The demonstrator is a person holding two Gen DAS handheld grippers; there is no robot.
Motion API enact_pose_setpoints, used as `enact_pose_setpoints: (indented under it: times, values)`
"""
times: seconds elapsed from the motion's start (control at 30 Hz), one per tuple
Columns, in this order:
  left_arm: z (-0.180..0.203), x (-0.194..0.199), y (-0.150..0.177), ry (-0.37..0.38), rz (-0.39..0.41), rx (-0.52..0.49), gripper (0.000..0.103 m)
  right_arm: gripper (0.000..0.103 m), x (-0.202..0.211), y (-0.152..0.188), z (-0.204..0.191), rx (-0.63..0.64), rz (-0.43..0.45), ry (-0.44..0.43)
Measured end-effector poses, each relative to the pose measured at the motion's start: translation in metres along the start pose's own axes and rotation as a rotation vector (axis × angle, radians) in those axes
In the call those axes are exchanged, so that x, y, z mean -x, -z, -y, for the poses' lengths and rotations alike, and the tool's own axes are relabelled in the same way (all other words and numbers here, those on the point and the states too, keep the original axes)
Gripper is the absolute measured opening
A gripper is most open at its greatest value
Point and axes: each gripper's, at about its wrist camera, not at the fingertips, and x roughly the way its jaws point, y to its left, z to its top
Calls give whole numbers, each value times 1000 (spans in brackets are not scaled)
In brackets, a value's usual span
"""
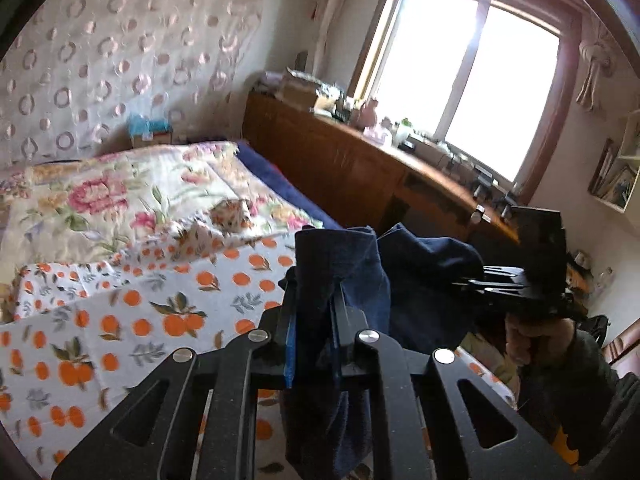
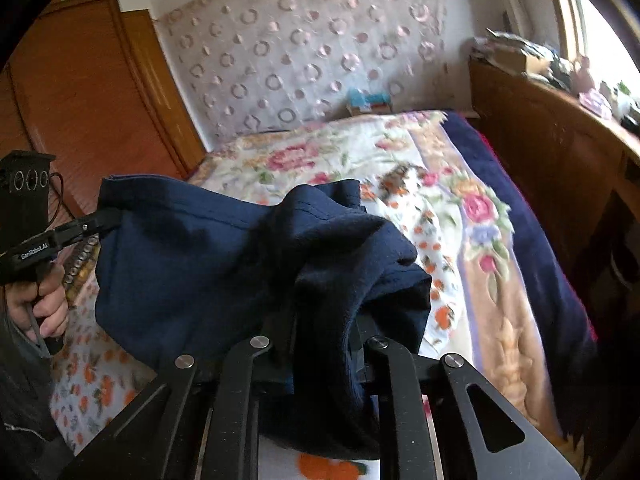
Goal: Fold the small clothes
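Bed: orange-print sheet (image 1: 120,320) under both grippers
Left gripper (image 1: 316,280): clamped on navy garment (image 2: 192,264)
Right gripper (image 2: 320,320): clamped on it too
Left view only: window (image 1: 472,80) at 1 o'clock
Right view only: wardrobe (image 2: 80,100) at 10 o'clock

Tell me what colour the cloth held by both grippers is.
Dark navy blue cloth; the right wrist view shows it best.

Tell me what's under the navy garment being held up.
Under the navy garment, gripped by the left gripper and right gripper, lies the orange-print sheet on the bed. Whatever lies directly below the hanging cloth is covered.
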Motion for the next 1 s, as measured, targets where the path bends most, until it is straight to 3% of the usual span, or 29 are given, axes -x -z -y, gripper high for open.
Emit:
enact_pose_setpoints:
  times: [0.13,0.3,0.43,0.67,0.73,0.8,1.0]
  values:
    - [-22,42,9,-55,17,34,14,16,0,-9,-30,49,15,-78]
    - [-75,70,50,-187,-60,120,14,18,-34,-4,-71,87,-58,-215]
    - [-106,54,83,-278,-150,165,14,23,-79,2,-90,126,-121,-163]
    - [-114,46,96,-298,-154,174,14,24,-97,-21,-89,113,-56,-4]
    - [-117,42,97,-304,-162,176,14,31,-95,-20,-95,116,-60,10]
    - [-119,39,101,-311,-172,175,15,71,-97,-19,-98,113,-83,19]
    - [-121,38,103,-313,-177,180,15,80,-104,2,-114,72,-158,-41]
